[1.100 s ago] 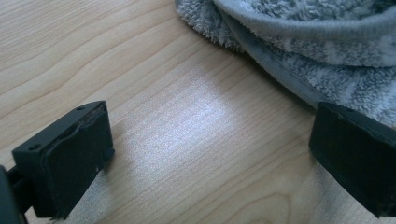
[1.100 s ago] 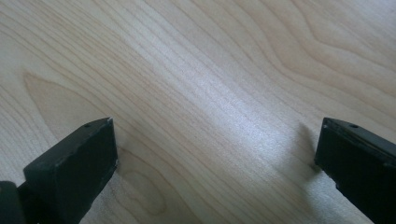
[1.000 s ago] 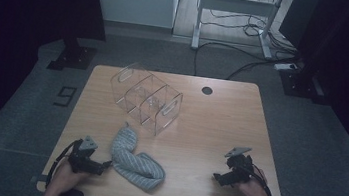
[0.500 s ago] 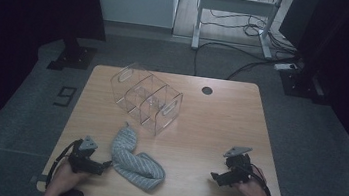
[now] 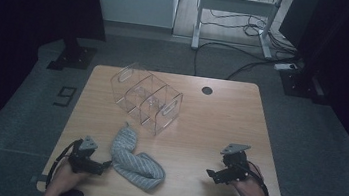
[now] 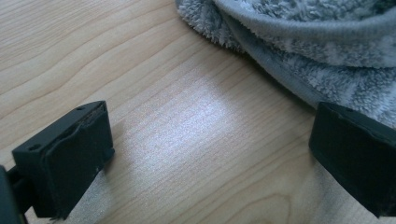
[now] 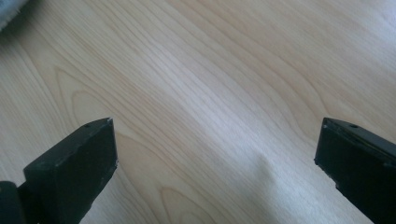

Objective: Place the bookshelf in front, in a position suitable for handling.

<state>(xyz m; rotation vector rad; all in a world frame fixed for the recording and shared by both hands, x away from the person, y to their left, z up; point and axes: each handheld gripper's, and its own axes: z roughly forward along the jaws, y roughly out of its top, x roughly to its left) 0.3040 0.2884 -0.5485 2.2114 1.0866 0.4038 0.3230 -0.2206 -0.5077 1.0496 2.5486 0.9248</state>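
High view: we are nosing left gripper (image 5: 104,164), jaws released, toward grey towel (image 5: 135,160) lower centre; right gripper (image 5: 213,175) released, well apart.

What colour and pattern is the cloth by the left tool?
Grey with faint lighter stripes; the cloth shows its pattern best in the high view.

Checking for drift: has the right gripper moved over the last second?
No. The right gripper sits at the same spot near the table's front right corner.
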